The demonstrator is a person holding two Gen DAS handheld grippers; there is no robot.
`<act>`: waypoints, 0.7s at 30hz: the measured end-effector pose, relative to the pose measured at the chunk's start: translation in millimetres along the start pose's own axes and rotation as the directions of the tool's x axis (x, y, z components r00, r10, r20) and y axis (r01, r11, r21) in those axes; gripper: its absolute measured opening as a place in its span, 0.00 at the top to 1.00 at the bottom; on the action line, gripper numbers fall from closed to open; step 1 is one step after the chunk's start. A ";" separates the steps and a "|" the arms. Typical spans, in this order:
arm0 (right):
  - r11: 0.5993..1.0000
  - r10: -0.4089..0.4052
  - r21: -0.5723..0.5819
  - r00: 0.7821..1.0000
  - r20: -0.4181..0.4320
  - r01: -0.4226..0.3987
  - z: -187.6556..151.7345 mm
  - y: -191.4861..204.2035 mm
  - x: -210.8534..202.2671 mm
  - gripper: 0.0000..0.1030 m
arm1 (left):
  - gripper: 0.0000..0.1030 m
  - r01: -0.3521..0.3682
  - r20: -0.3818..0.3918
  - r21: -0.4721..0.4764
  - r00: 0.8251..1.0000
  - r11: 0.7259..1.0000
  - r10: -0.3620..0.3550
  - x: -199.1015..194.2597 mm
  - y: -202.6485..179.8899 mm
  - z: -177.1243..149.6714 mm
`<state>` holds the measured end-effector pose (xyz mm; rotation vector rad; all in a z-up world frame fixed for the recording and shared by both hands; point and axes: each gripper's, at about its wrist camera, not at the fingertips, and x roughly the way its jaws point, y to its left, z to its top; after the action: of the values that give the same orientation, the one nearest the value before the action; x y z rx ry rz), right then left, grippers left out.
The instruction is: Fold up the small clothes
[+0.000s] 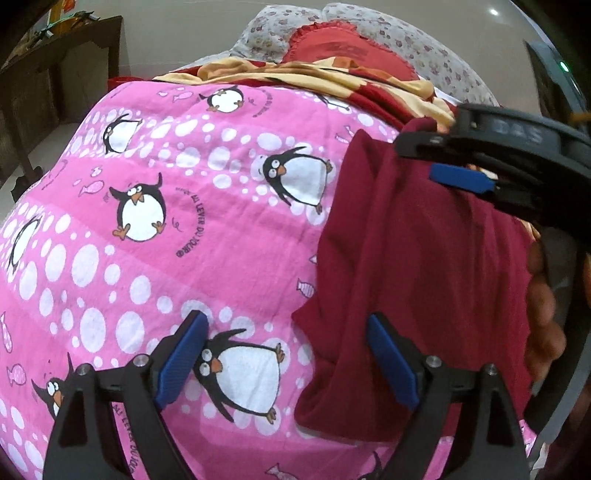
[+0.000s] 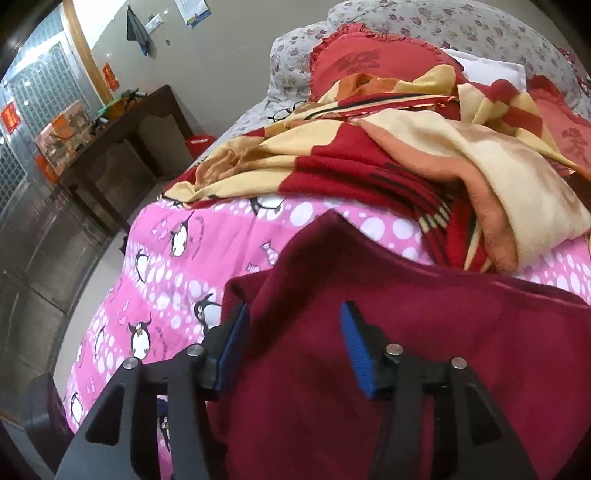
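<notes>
A dark maroon garment (image 1: 413,266) lies on the pink penguin-print bedsheet (image 1: 184,229), at the right of the left wrist view. My left gripper (image 1: 286,358) is open just above the sheet, its right finger at the garment's left edge, holding nothing. My right gripper (image 1: 461,177) shows there at the upper right, over the garment's far part. In the right wrist view the maroon garment (image 2: 406,350) fills the lower half and my right gripper (image 2: 295,347) stands open over it, the fingers (image 2: 356,350) apart with cloth between and below them.
A crumpled red and yellow blanket (image 2: 388,155) lies beyond the garment, with red pillows (image 2: 354,59) and a floral headboard cushion (image 2: 443,18) behind. A dark wooden desk (image 2: 122,129) stands left of the bed. The pink sheet (image 2: 177,266) continues to the left bed edge.
</notes>
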<state>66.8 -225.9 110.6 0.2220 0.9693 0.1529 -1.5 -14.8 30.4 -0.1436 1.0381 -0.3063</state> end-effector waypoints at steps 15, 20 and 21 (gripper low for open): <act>0.999 0.007 0.038 1.000 0.011 -0.008 12.2 -7.7 11.0 0.92 | 0.10 0.007 -0.001 0.015 1.000 1.000 -0.007 1.8 -1.2 5.8; 0.999 0.043 0.014 0.999 0.017 -0.043 10.6 -7.5 7.5 0.90 | 0.10 0.001 0.000 0.028 1.000 1.000 -0.001 6.2 -2.9 9.3; 0.999 0.046 0.003 0.999 0.021 -0.046 9.6 -4.9 6.1 0.86 | 0.10 0.002 0.001 0.028 1.000 1.000 -0.002 6.4 -2.9 9.4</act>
<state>78.3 -230.4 109.7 0.2485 0.9440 0.1907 9.1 -19.9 30.6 -0.1195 1.0325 -0.3223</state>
